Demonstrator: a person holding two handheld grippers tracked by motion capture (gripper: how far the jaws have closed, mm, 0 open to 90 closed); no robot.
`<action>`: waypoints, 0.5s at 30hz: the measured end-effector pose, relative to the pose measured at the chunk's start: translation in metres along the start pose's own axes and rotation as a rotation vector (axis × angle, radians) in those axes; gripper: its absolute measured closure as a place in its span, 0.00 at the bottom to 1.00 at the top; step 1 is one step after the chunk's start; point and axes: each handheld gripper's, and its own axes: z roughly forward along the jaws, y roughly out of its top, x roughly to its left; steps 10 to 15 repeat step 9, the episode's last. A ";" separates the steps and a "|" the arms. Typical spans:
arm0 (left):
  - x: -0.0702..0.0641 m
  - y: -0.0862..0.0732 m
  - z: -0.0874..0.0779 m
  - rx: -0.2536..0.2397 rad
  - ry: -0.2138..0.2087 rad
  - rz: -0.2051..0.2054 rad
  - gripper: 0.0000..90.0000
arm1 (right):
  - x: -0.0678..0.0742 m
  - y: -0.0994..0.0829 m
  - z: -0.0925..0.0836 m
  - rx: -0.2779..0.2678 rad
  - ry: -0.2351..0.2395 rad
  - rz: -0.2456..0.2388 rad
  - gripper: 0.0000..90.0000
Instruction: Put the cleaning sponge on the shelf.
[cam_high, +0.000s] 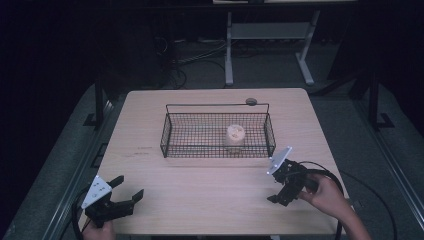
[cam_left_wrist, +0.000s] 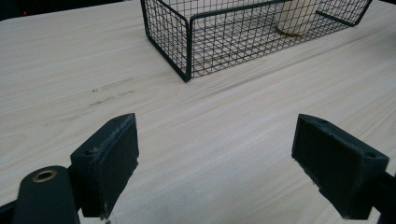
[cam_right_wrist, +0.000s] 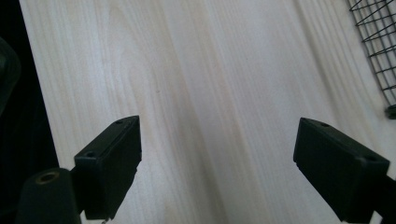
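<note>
**Both grippers idling open, jar sitting in basket**

We're looking down at a pale wood-grain table (cam_high: 210, 185) w/ a black wire-mesh rectangular basket (cam_high: 172, 135) sitting towards its far half. Inside the basket, right of centre, a small pale cylindrical jar w/ a tan lid (cam_high: 235, 136) is standing upright.

We're holding the left gripper (cam_high: 126, 192) at the near-left corner of the table, jaws spread wide & gripping nothing. Its grey three-cornered plate is facing up. In the left gripper view the two black jaws are framing bare wood, w/ the basket's near corner lying ahead, well apart from the jaws, and the jar's base showing through the mesh at top right.

The right gripper (cam_high: 276, 192) is hovering near the table's near-right edge, held in a hand (cam_high: 325, 196) coming in from bottom right. It's sitting in front of the basket's right end, clear of it. In the right gripper view its jaws are likewise standing wide apart, empty, over bare tabletop; a bit of basket mesh is peeking in at the upper right corner.

The jar is lying well apart from both grippers, nearer the right one.
</note>
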 end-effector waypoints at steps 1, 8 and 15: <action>0.000 0.000 0.000 0.001 -0.001 0.002 0.15 | 0.001 -0.001 0.000 0.002 0.002 -0.005 0.16; 0.000 0.000 0.001 0.005 -0.002 0.008 0.15 | 0.012 -0.007 -0.002 -0.005 -0.024 -0.002 0.16; 0.000 0.000 0.001 0.005 -0.002 0.008 0.15 | 0.014 -0.009 -0.002 -0.008 -0.031 0.000 0.16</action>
